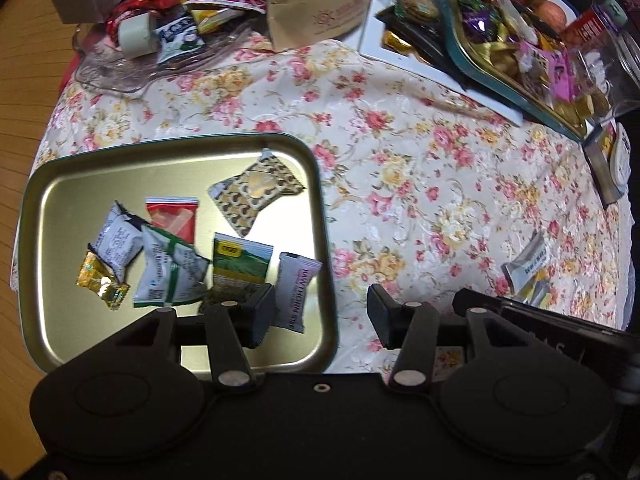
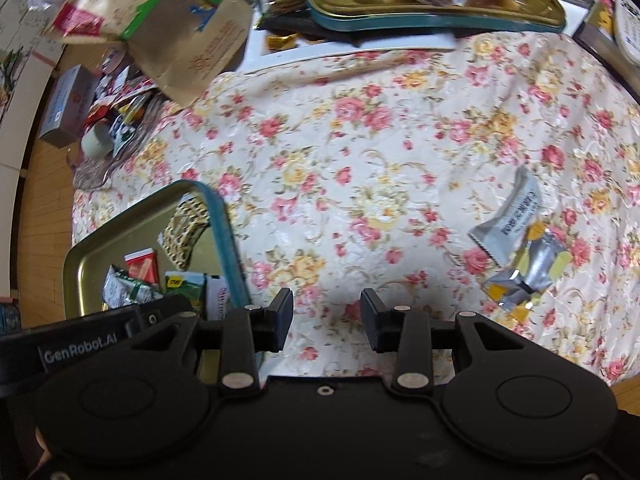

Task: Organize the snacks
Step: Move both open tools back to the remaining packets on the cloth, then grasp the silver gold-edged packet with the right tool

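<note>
Both tongs empty above the floral-cloth worktop; snacks partly sorted.

Left tongs and right tongs stand parted, nothing between the pads. The gold tin tray holds seven wrapped snacks, among them a hawthorn strip packet. Two silver snack packets lie touching on the cloth, well apart from the tray.

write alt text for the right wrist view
The open right gripper hovers over a floral tablecloth, nothing between its fingers. Two silver snack packets lie loose to its right; a metal tray holding wrapped snacks sits to its left.
</note>
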A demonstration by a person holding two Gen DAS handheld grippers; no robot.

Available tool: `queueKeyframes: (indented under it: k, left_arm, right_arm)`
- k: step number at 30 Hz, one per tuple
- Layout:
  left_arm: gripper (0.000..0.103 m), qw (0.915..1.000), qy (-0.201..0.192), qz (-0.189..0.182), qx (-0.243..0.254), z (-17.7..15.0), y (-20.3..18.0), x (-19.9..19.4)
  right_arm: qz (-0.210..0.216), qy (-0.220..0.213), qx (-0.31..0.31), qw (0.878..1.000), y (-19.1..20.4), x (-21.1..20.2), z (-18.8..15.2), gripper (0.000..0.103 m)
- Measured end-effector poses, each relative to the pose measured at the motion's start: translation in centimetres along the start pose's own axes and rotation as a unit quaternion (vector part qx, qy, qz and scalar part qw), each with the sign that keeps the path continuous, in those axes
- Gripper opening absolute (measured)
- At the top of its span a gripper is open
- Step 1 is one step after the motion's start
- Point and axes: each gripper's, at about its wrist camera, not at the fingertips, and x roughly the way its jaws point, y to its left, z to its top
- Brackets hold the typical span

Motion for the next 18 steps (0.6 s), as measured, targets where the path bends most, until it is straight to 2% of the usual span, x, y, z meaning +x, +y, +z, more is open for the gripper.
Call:
queueKeyframes:
  k: [18]
  left_arm:
    - [0.056, 0.9976, 0.028, -0.013, 0.062, -0.5, -7.0, 1.4]
  right_arm:
    - [-0.018, -0.019, 0.082, 0.996, -8.4, -1.8, 0.8, 0.041]
